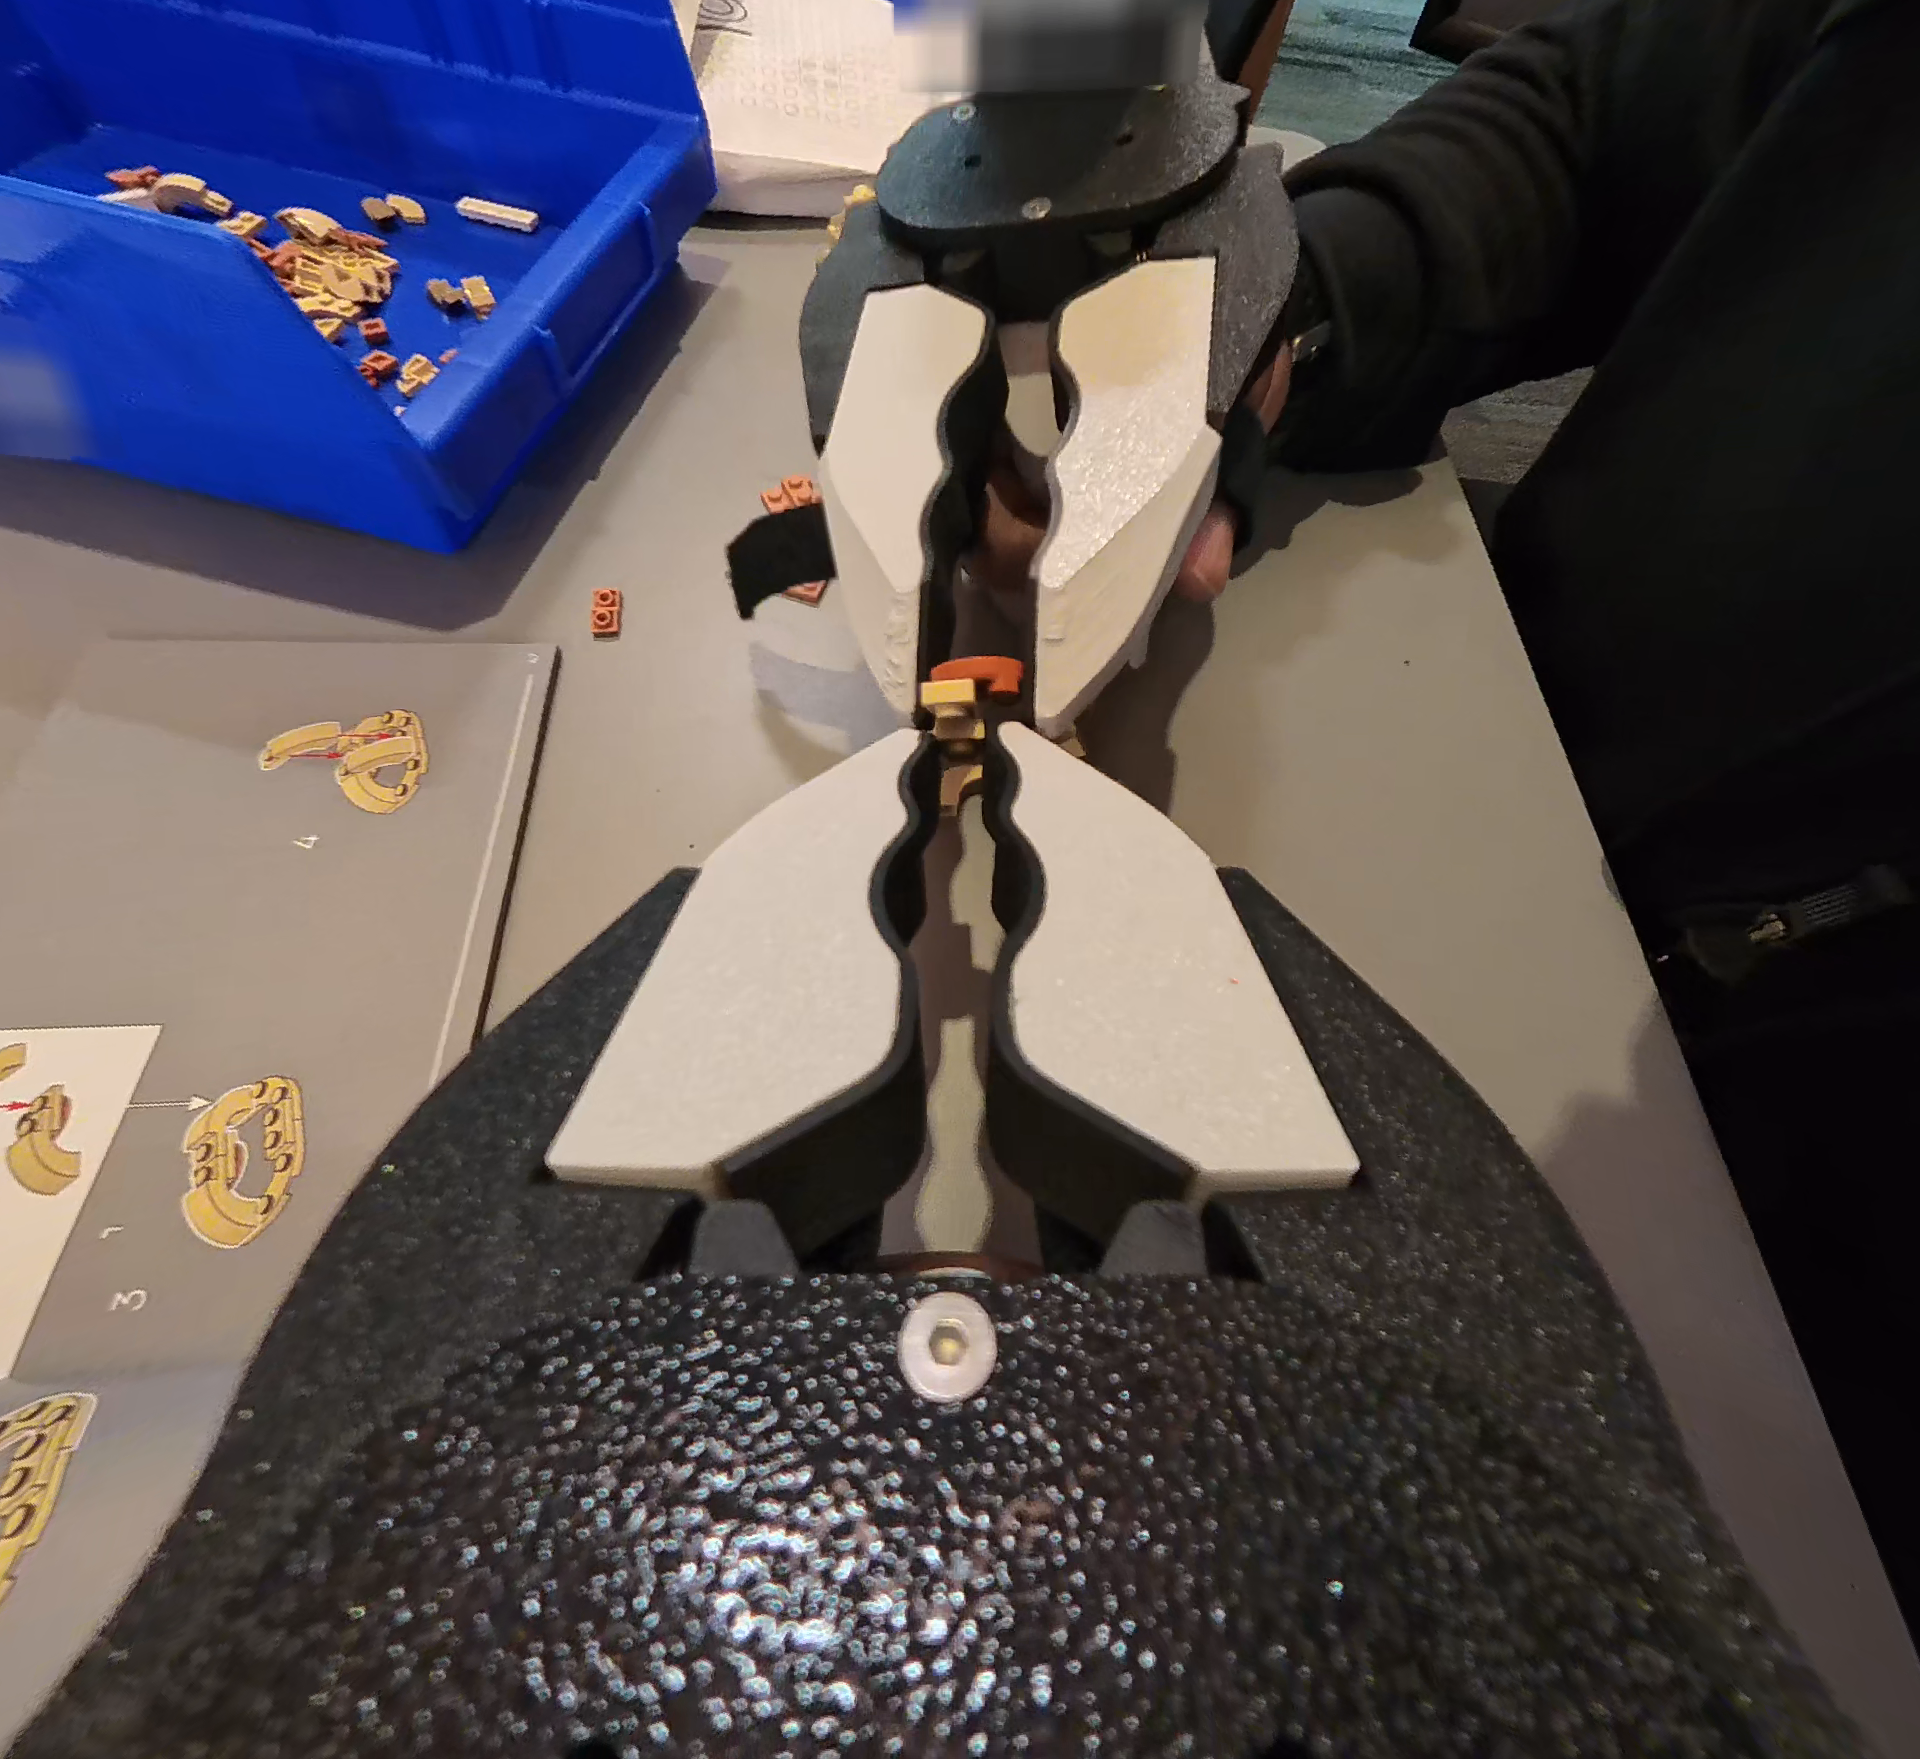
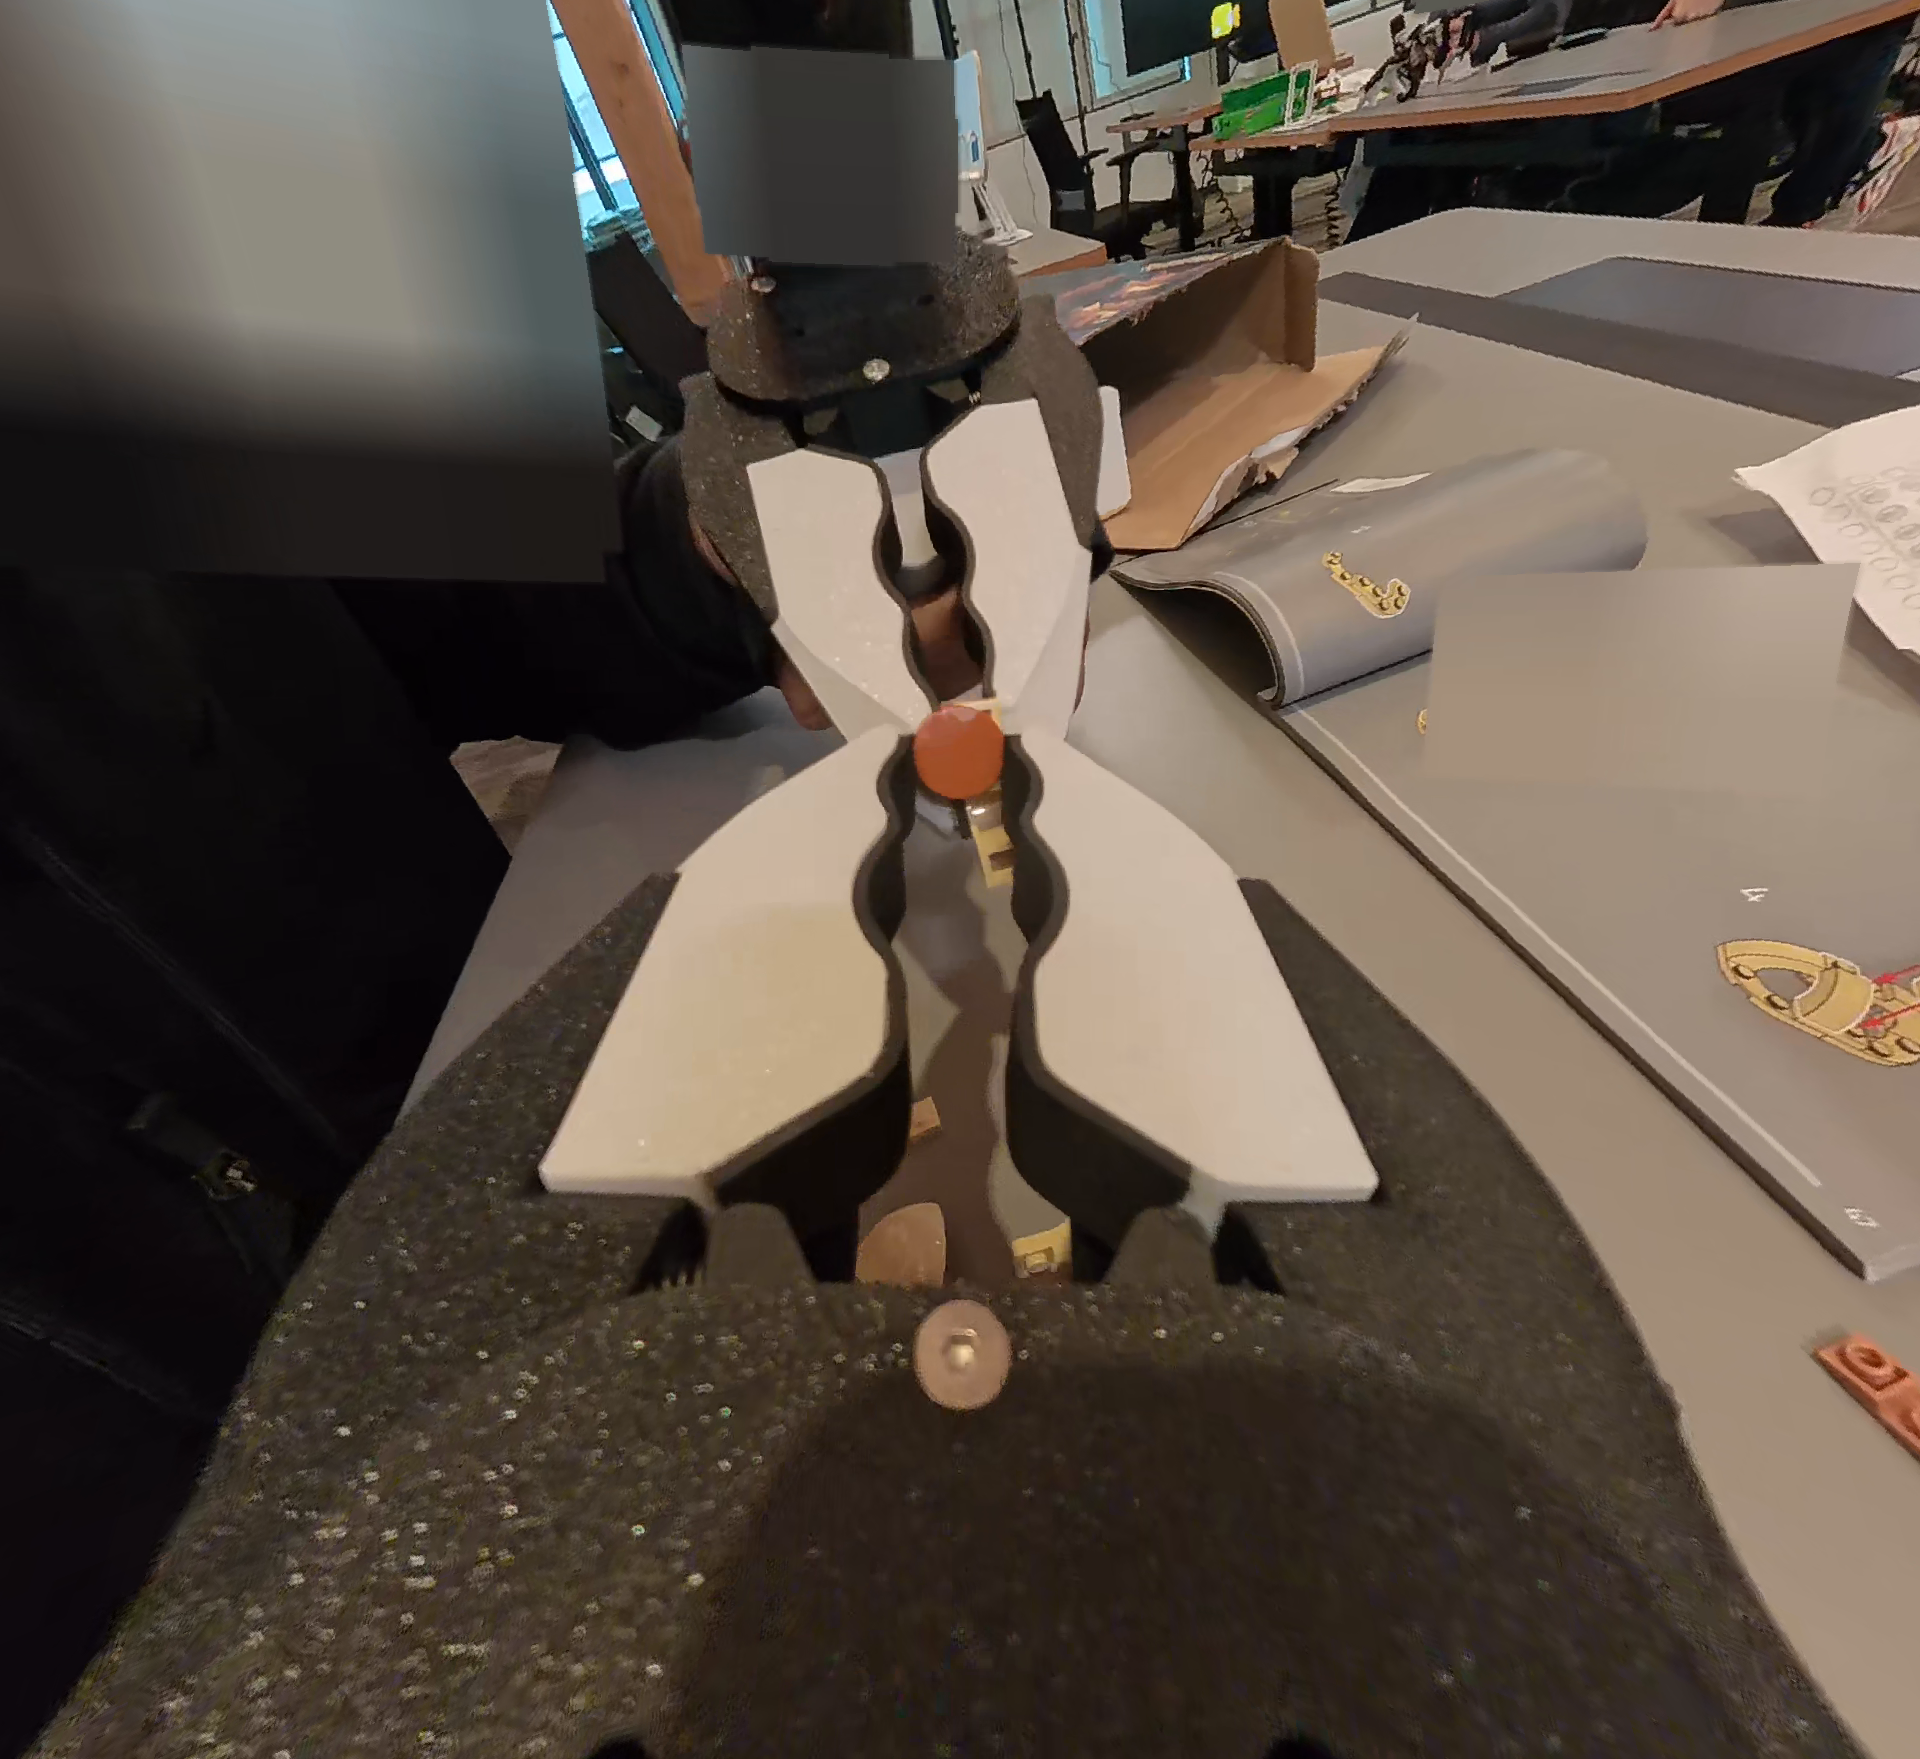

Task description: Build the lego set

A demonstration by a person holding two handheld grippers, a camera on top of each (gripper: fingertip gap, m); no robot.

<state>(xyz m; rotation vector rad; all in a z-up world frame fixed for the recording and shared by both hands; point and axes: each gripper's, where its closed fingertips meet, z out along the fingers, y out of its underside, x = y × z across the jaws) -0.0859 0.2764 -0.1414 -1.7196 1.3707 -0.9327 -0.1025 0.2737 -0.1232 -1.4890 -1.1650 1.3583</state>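
The tan piece point(image 1: 951, 722) sits pinched at the very tip of the left gripper point(image 1: 956, 738), raised above the table point(image 1: 1299, 774), and the orange piece point(image 1: 977, 673) meets it from straight ahead, clenched in the tip of the right gripper point(image 1: 971, 670), so the two claws point nose to nose along one line. In the right wrist view the orange piece point(image 2: 958, 751) shows its round face just before the right gripper point(image 2: 958, 759), with the tan piece point(image 2: 982, 707) directly behind it; my guess is the coming push runs along that shared axis.
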